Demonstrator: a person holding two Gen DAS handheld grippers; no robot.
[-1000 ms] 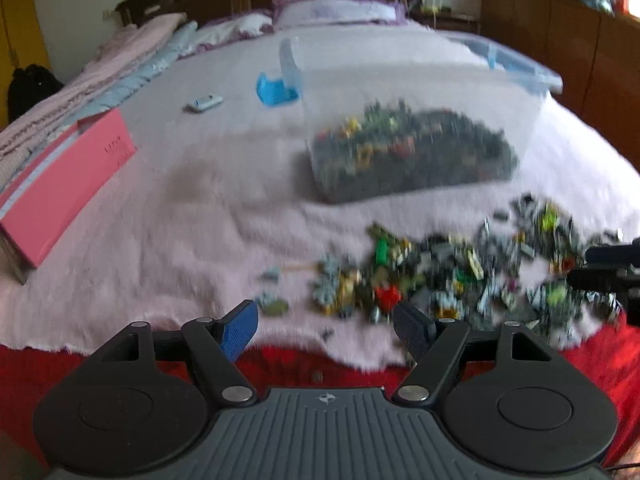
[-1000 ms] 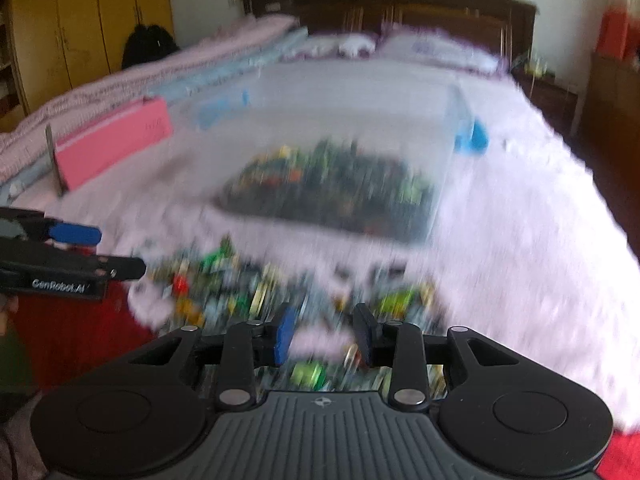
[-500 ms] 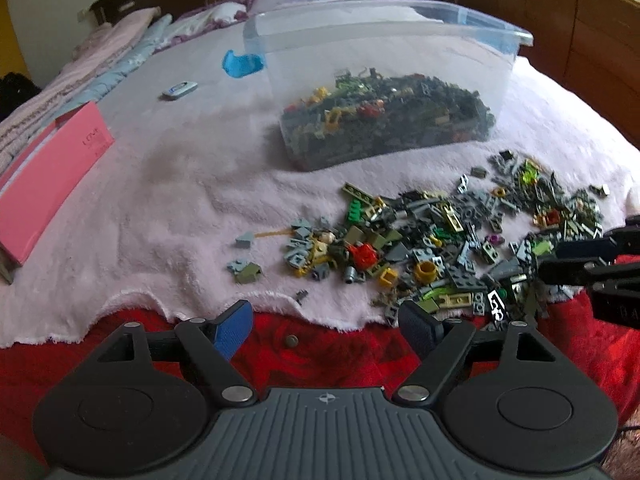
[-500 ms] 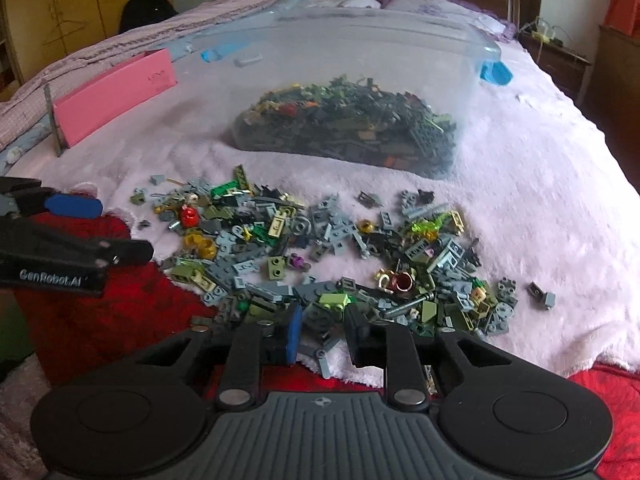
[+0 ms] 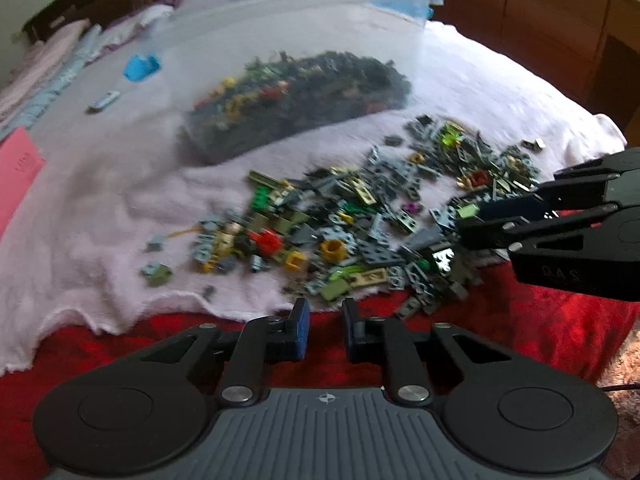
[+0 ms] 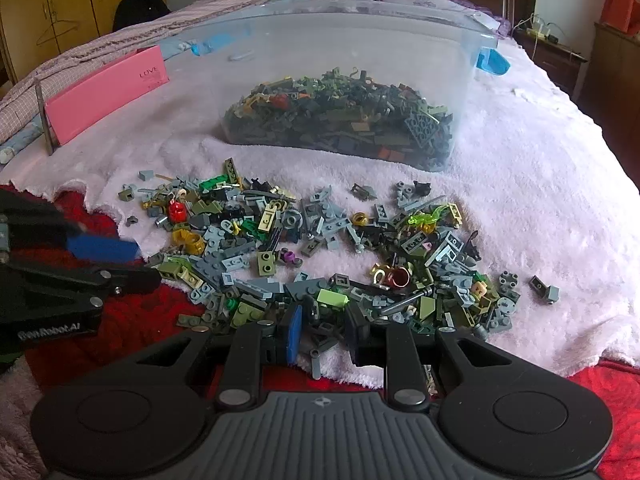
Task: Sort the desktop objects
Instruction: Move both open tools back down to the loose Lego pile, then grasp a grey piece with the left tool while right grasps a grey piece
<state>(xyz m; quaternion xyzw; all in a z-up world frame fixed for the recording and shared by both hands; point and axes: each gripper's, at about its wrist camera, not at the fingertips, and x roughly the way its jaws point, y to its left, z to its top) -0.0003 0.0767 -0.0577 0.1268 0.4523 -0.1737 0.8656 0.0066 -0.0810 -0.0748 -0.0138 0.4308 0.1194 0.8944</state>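
A pile of small loose bricks [image 6: 320,240] [image 5: 360,220] lies on the pale pink fleece [image 6: 520,180] near its front edge. Behind it stands a clear plastic bin [image 6: 460,80] [image 5: 400,40] partly filled with more bricks. My left gripper [image 5: 326,322] [image 6: 140,262] hovers over the red blanket just short of the pile; its jaws are closing, narrow, with nothing between them. My right gripper [image 6: 326,330] [image 5: 476,226] dips into the pile's near edge. Its fingers stand narrow with small dark bricks between them. Whether the pads press on one is unclear.
A pink box [image 6: 104,92] [image 5: 16,168] lies at the left. A blue plastic piece [image 5: 140,66] [image 6: 494,62] and a small remote [image 5: 104,101] sit further back. Red blanket [image 5: 160,332] covers the bed's front edge. Dark wooden furniture stands at the right.
My left gripper's jaws went from wide apart to narrow, and it moved right toward the pile's edge while tilting. The right gripper sank a little into the pile and narrowed slightly.
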